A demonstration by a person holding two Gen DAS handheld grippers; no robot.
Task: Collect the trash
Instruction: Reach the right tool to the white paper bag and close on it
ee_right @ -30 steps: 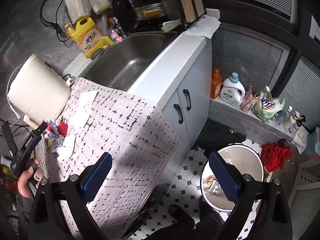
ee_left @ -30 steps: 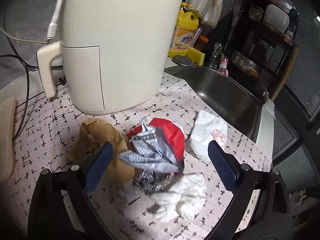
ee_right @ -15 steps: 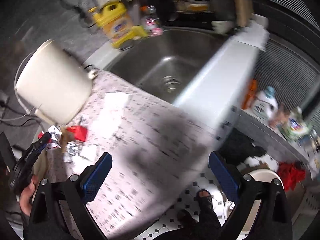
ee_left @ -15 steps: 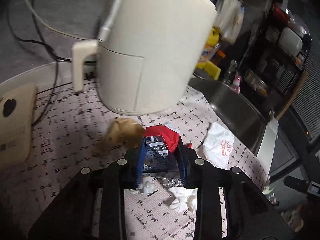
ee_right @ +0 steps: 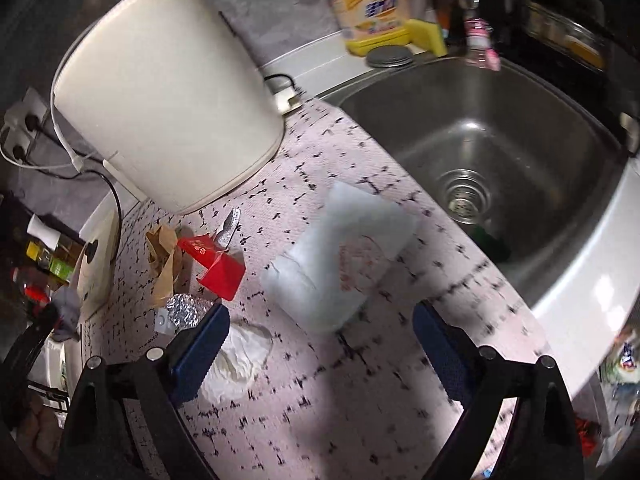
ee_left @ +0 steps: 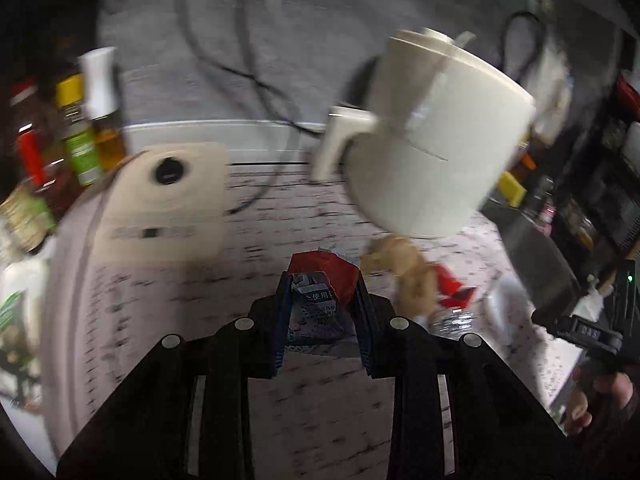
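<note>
My left gripper (ee_left: 320, 292) is shut on a crumpled red and grey printed wrapper (ee_left: 316, 300) and holds it above the patterned counter (ee_left: 200, 300). My right gripper (ee_right: 320, 340) is open and empty, just in front of a white paper bag (ee_right: 344, 252) lying on the counter (ee_right: 360, 400). Left of it lie a red carton piece (ee_right: 220, 268), a brown paper scrap (ee_right: 164, 260), a foil ball (ee_right: 184, 312) and a crumpled white tissue (ee_right: 240, 360) beside my left finger. The brown scrap (ee_left: 412, 276) and red piece (ee_left: 452, 292) also show in the left wrist view.
A cream air fryer (ee_right: 160, 100) stands at the back of the counter, with a steel sink (ee_right: 500, 140) to its right. A yellow detergent jug (ee_right: 368, 4) stands behind the sink. A beige appliance (ee_left: 168, 204) and sauce bottles (ee_left: 72, 136) are at the left.
My left gripper closed on the printed wrapper and lifted it up and leftward off the pile. My right gripper swung from over the floor bin to the counter, close to the white bag.
</note>
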